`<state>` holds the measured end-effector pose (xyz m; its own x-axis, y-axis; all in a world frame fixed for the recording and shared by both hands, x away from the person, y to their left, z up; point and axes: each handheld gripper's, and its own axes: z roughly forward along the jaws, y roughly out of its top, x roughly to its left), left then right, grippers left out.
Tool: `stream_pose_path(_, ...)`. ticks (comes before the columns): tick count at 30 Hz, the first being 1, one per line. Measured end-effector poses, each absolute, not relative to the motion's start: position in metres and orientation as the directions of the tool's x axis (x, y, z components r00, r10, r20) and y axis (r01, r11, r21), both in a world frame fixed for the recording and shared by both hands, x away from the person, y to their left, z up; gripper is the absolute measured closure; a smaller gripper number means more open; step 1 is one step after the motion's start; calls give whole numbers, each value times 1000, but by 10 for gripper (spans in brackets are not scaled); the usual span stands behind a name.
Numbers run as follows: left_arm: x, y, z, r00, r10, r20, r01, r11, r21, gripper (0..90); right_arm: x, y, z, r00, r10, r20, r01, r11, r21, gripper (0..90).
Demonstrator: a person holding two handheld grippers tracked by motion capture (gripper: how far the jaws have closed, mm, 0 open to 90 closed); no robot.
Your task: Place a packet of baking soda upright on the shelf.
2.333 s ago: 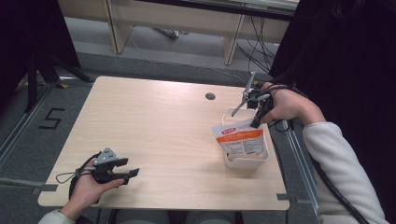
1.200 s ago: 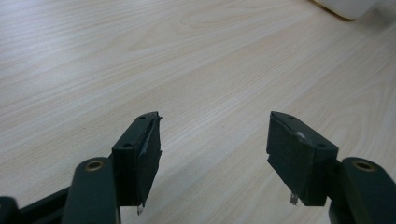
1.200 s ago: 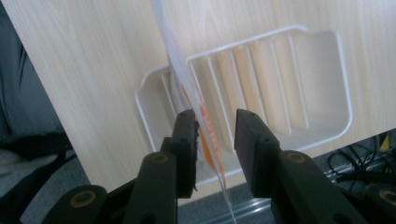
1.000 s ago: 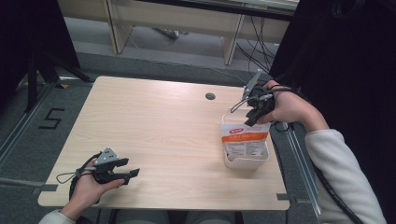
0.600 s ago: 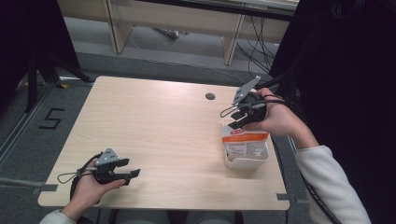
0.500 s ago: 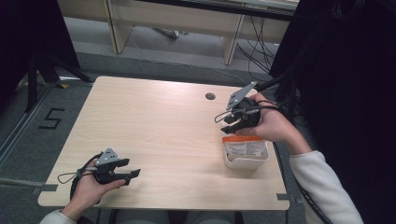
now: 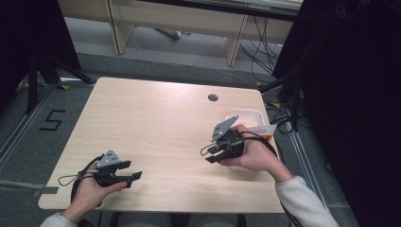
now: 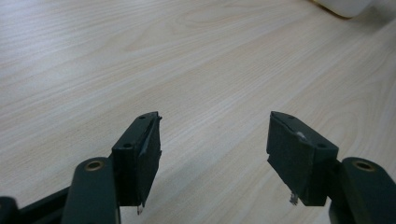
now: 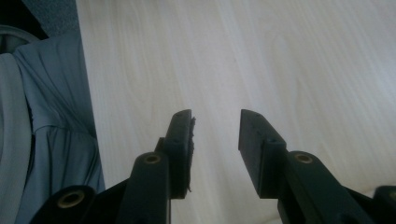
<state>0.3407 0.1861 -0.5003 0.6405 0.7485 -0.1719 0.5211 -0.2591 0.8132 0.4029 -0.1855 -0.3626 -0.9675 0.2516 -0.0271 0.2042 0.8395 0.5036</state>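
While right hand [image 7: 257,153] hides white tub [image 7: 246,116] | right hand-held gripper [image 7: 211,154] parted, empty | left hand-held gripper [image 7: 134,176] spread, empty

Lab: taped floor number [image 7: 51,121], trailing cables [image 7: 265,35].

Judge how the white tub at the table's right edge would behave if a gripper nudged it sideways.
The white tub looks thin-walled and plastic, so it is probably light and would likely slide on the smooth wooden table. Its low, wide shape suggests it would skid rather than tip. The packet beside the right gripper seems floppy and may shift.
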Motion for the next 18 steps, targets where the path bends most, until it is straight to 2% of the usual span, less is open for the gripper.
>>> stream_pose_path(8, 340, 186, -500, 639, 750, -172, 522, -257, 813, 342, 386, -183, -398, -967, 255, 21, 229, 822, 521, 662)
stream_pose_path(11, 340, 186, -500, 642, 747, -174, 521, -259, 813, 342, 377, -186, -412, -958, 284, 50, 266, 805, 531, 660)
stream_pose_path(18, 340, 185, -500, 645, 744, -173, 521, -263, 812, 341, 366, -188, -440, -952, 301, 61, 283, 780, 558, 660)
